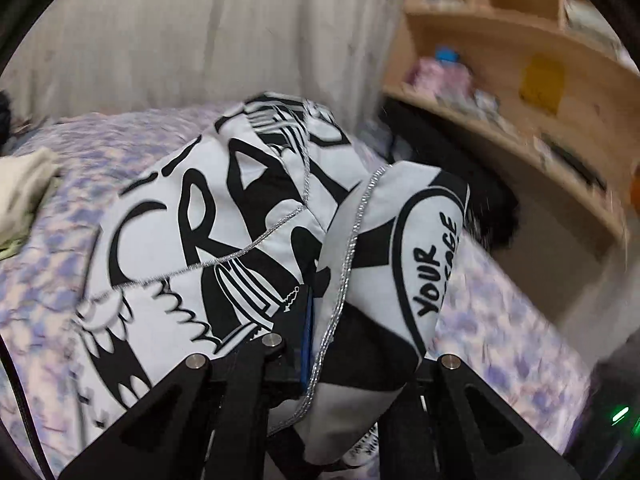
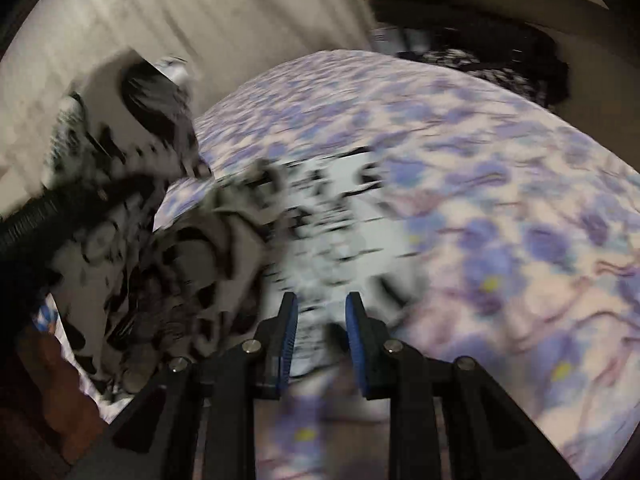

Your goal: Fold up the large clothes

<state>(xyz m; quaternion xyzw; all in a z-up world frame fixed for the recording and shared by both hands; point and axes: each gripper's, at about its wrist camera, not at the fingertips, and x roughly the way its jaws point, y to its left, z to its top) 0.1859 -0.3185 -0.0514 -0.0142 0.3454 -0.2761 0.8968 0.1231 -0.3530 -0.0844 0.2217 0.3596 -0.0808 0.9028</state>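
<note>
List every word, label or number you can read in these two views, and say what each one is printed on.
"YOUR": on the black and white garment, on the fold draped over the left gripper.
"CRA", large letters that run on into a fold: on the same garment.
A word beside "YOUR": partly hidden, unreadable.
Small print at the garment's lower edge: too small.
Shelf items: blurred.
Right wrist view: garment print smeared by motion, nothing readable.

Left hand-held gripper (image 1: pixel 316 344) cloth-draped, state unclear; right hand-held gripper (image 2: pixel 322 312) jaws parted

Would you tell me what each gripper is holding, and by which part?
The left gripper grips the black-and-white garment by a silver-stitched hem fold. The right gripper is open, holding nothing.
</note>
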